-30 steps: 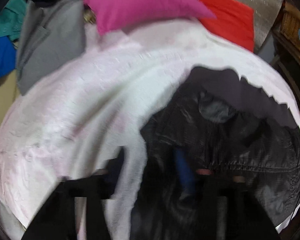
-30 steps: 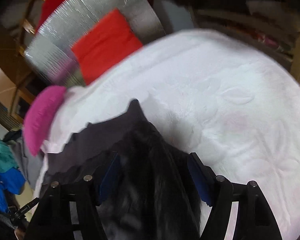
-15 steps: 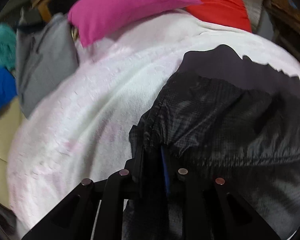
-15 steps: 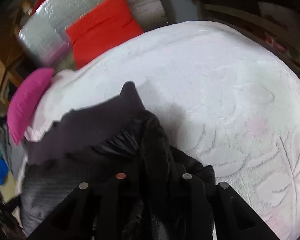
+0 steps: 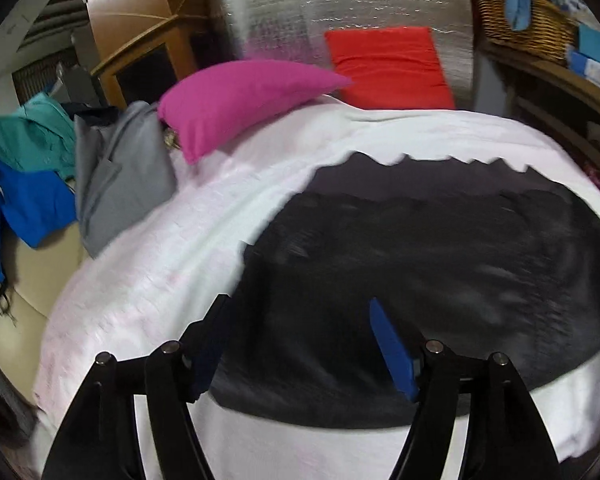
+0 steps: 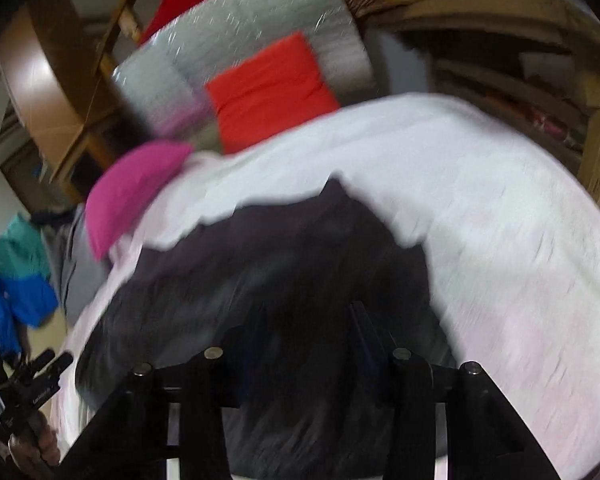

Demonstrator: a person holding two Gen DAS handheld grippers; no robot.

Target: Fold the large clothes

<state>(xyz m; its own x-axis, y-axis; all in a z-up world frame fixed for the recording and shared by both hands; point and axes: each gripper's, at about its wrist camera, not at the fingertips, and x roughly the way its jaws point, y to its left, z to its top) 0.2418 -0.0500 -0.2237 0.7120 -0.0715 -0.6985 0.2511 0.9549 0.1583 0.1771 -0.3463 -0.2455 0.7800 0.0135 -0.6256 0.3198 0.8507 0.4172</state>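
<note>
A black quilted jacket [image 5: 440, 264] lies spread flat on the white bedspread [image 5: 148, 280], with its dark grey lining showing along the far edge. My left gripper [image 5: 296, 308] hovers over the jacket's near left part. Its jaws are opening, its blue pads stand wide apart, and nothing is pinched between them. In the blurred right wrist view, my right gripper [image 6: 306, 316] is over the jacket [image 6: 228, 280] near its right edge. Its jaws are opening too, and the black cloth lies below and between the fingers without being pressed.
A pink pillow [image 5: 244, 96] and a red cushion [image 5: 384, 68] lie at the head of the bed against a silver panel [image 5: 340, 8]. Grey [image 5: 120, 172], teal and blue [image 5: 24, 200] clothes are piled at the left. A wicker basket [image 5: 528, 20] stands on shelves at the right.
Half a second ago both grippers were shut on bunched jacket cloth. Both have since let go, spread their fingers and drawn back and up, and the jacket lies flatter.
</note>
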